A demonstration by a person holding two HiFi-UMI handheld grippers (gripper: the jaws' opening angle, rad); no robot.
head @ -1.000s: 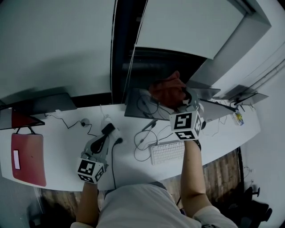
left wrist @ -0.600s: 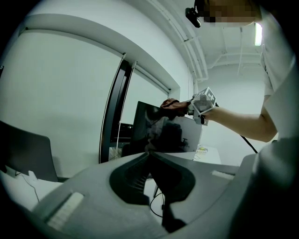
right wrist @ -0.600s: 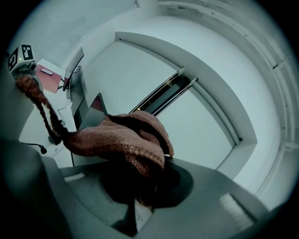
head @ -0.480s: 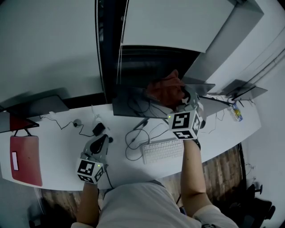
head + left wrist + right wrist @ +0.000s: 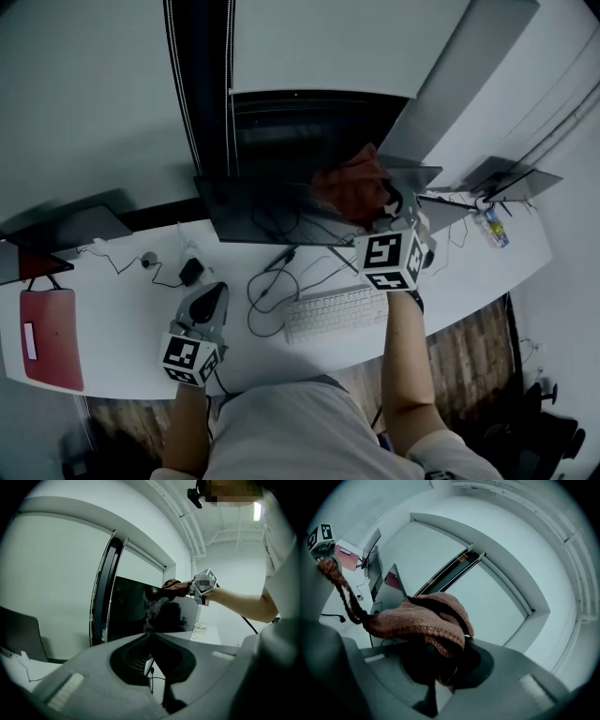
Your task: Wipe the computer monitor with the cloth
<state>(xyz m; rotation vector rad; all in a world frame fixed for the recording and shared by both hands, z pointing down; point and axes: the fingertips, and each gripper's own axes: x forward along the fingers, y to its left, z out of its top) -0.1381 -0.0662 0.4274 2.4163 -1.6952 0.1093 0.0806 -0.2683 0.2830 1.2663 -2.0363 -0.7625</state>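
Right gripper [image 5: 387, 217] is clamped tight on a bunched reddish-brown cloth [image 5: 349, 187], and its own view shows the fabric filling the gap between the jaws and spilling over them. It holds the cloth up at the top right corner of the monitor [image 5: 281, 178], where the cloth appears to press on the dark screen close to the upper edge. Left gripper [image 5: 208, 305] hangs low over the white desk [image 5: 122, 319], well apart from the monitor, with its jaws together and nothing in them.

Trouble could come from 3 things, as I judge it. Only a small fold sits in the jaws, so a hard drag across the glass may pull the cloth free. A twisted tail dangles loose and could catch on the screen's edge. With nothing bracing the monitor, a firm push so high up might tip or swivel it on its stand, and a hard jaw tip could scrape the panel if the wad shifts.

The monitor faces the person, its long axis running side to side along the back of the desk, behind the keyboard [image 5: 333, 312] and loose cables [image 5: 267, 291]. The cloth has no clear length except that tail.
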